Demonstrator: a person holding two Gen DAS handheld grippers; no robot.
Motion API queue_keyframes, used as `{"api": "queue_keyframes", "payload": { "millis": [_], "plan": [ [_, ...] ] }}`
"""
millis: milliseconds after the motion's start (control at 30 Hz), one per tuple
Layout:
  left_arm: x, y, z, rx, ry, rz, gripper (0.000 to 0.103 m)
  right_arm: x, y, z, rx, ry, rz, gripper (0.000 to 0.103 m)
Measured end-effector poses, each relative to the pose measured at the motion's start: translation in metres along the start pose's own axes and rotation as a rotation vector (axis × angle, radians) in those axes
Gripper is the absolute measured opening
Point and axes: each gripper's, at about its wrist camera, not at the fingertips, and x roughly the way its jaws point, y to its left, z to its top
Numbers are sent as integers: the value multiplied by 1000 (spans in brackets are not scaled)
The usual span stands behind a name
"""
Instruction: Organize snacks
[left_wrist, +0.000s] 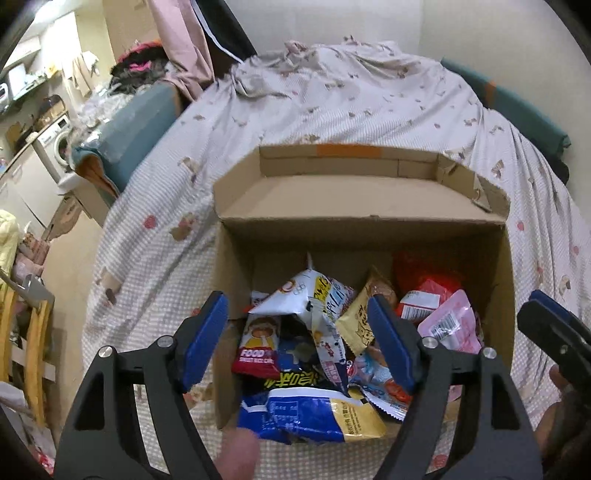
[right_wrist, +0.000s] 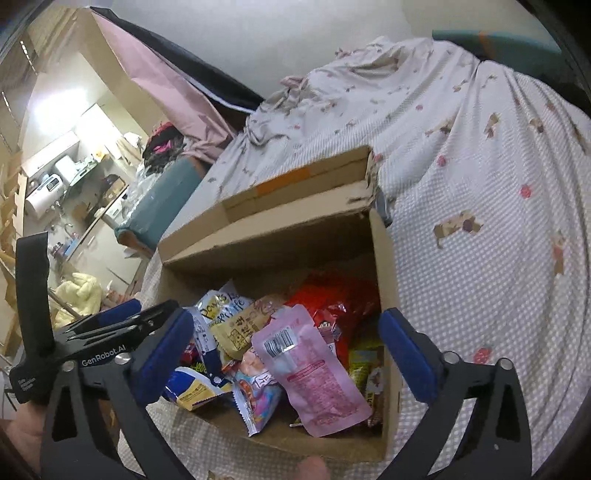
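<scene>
An open cardboard box (left_wrist: 236, 266) full of snack packets stands on a bed. In the left wrist view my left gripper (left_wrist: 299, 339) is open above the box's near left part, over a white packet (left_wrist: 314, 295), a red FOOD packet (left_wrist: 258, 347) and a blue and yellow packet (left_wrist: 314, 413). In the right wrist view my right gripper (right_wrist: 288, 354) is open and empty above the box (right_wrist: 388, 280), over a pink pouch (right_wrist: 314, 369) leaning on the near wall. Red packets (right_wrist: 332, 299) lie at the back. The left gripper's fingers (right_wrist: 122, 321) show at the left.
The bed sheet (left_wrist: 332, 103) with a small animal print spreads around the box. The box's lid flap (left_wrist: 351, 184) lies open at the far side. A teal cushion (left_wrist: 129, 133), a washing machine (left_wrist: 55, 144) and cluttered shelves are at the left. A wooden chair (left_wrist: 33, 332) stands near left.
</scene>
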Motion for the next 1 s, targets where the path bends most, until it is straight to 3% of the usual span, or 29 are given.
{"api": "queue_keyframes", "payload": {
  "millis": [133,200,267,433,533,1000],
  "plan": [
    [-18,7,-3,-10,-43,-16,76,-19,5,-4,-24,-37,-43,103],
    [-26,10,-8,-14,-56,-22,79,-32,10,-7,-38,-63,-64,103],
    [-36,14,-14,-28,-72,-28,90,-43,14,-9,-56,-85,-84,103],
    [-61,24,-37,-45,-100,-49,93,-68,21,-22,-85,-112,-123,103],
    [-75,30,-55,-53,-111,-51,102,-82,25,-33,-91,-120,-131,103],
    [-129,56,-120,-111,-176,-47,103,-123,50,-82,-169,-136,-190,103]
  ]
}}
